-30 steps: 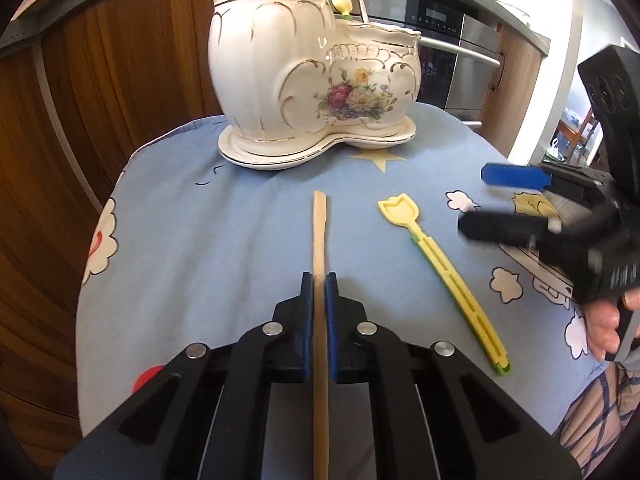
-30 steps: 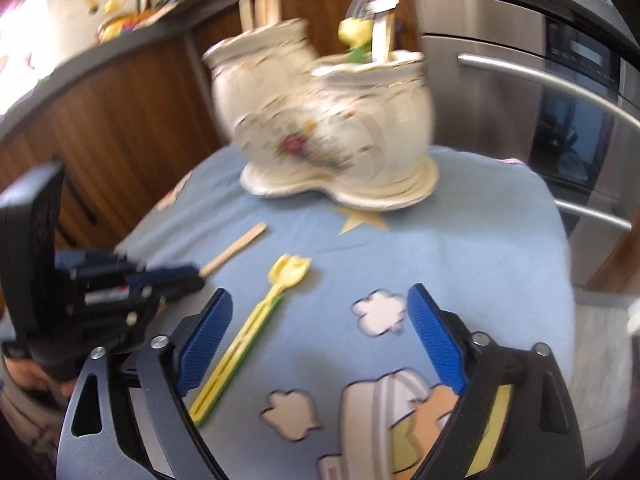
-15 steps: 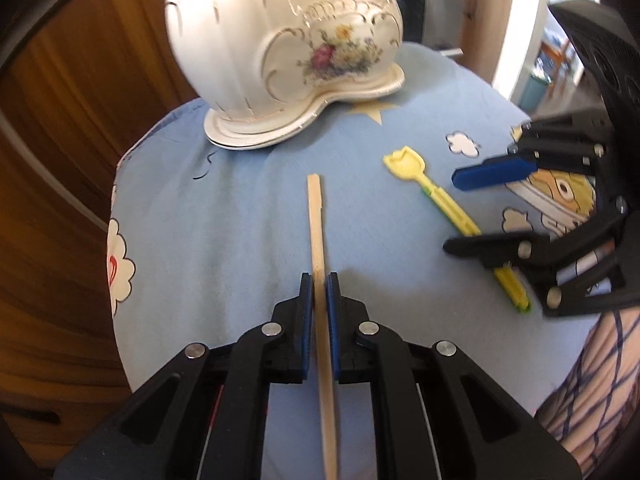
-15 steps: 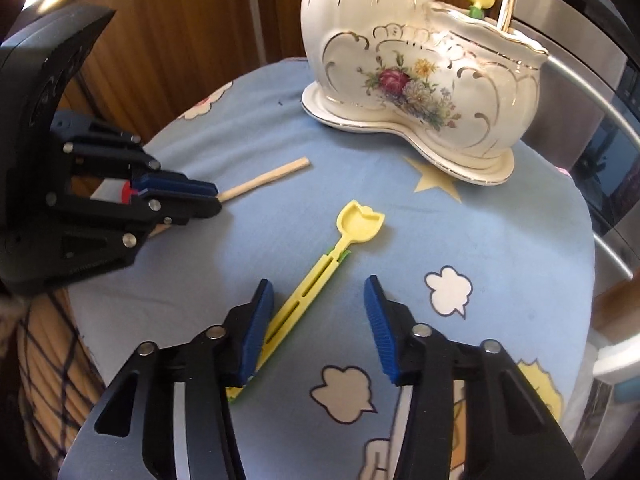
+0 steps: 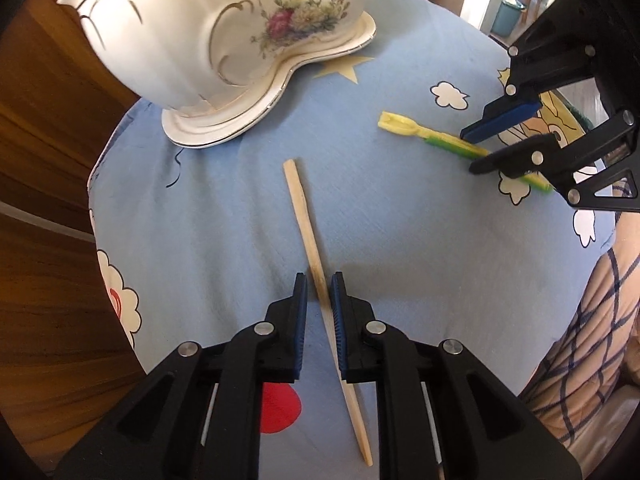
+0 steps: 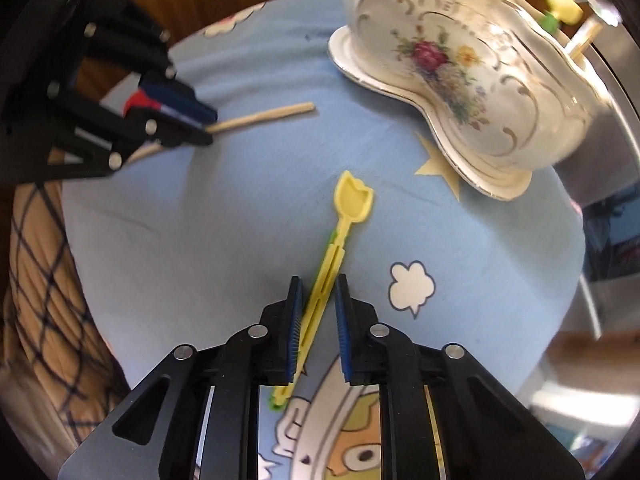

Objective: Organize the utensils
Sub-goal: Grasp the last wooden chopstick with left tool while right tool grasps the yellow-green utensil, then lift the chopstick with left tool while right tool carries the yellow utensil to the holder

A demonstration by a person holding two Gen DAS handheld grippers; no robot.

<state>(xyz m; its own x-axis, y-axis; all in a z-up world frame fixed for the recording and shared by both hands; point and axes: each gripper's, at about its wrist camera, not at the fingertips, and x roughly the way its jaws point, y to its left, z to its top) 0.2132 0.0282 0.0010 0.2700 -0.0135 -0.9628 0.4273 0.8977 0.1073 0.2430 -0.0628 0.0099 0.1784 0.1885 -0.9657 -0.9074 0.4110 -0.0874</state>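
A wooden stick (image 5: 308, 236) lies flat on the blue cloth; it also shows in the right wrist view (image 6: 264, 117). My left gripper (image 5: 319, 286) is open with its jaws on either side of the stick, low over the cloth. A yellow plastic utensil with a tulip-shaped head (image 6: 334, 248) lies on the cloth; it also shows in the left wrist view (image 5: 432, 137). My right gripper (image 6: 318, 288) is narrowly open, straddling its handle. A white floral ceramic holder (image 5: 224, 28) stands at the back with utensils (image 6: 562, 0) in it.
The round table is covered with a blue cartoon cloth (image 5: 224, 208). Wooden cabinets (image 5: 36, 160) stand to the left and a steel oven front (image 6: 608, 128) to the right. The person's checked clothing (image 5: 580, 340) is at the near edge.
My left gripper has opened and let go of the wooden stick, which now lies on the cloth. My right gripper has come down over the yellow utensil and narrowed its jaws around the handle.
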